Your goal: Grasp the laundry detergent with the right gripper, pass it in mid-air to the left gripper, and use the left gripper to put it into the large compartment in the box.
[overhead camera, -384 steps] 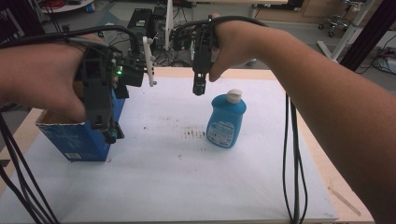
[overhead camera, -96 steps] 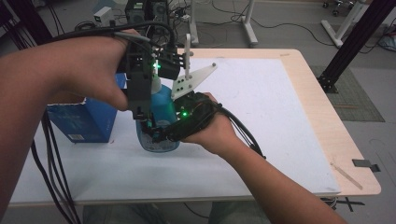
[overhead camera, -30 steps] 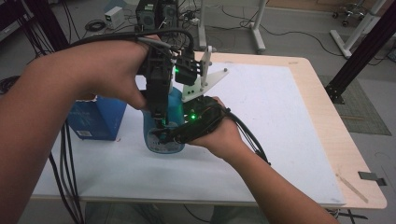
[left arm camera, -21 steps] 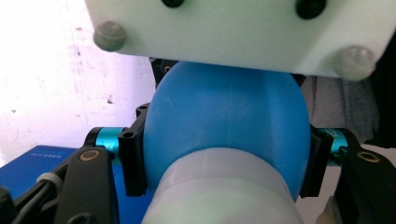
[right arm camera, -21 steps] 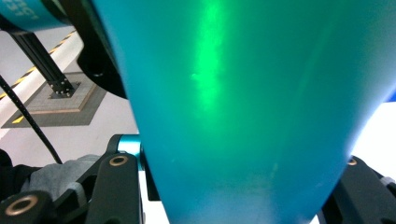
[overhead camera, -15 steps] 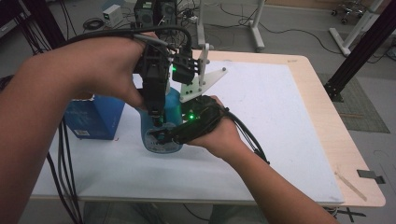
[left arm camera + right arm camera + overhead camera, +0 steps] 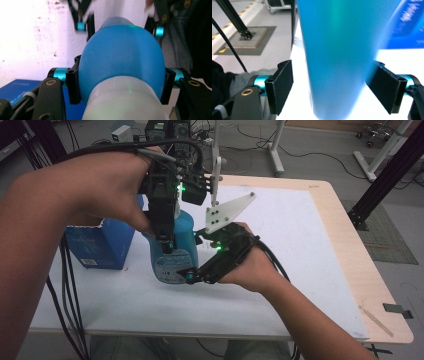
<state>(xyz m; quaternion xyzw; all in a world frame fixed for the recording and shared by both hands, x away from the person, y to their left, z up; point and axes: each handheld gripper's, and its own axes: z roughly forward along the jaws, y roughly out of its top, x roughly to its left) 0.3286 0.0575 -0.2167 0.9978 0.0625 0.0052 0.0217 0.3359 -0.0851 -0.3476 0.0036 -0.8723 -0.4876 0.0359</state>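
At centre left of the high view, the left gripper (image 7: 167,240) points straight down from a bent wrist, clamped on the shoulder of the blue bottle (image 7: 175,255) standing on the white table (image 7: 300,245). The right gripper (image 7: 192,275) lies level, reaching in from the right; its jaws have just been opening and stand off the bottle's lower body. Both hands hide much of the bottle. The blue box (image 7: 100,245) behind is partly cut off by the forearm.
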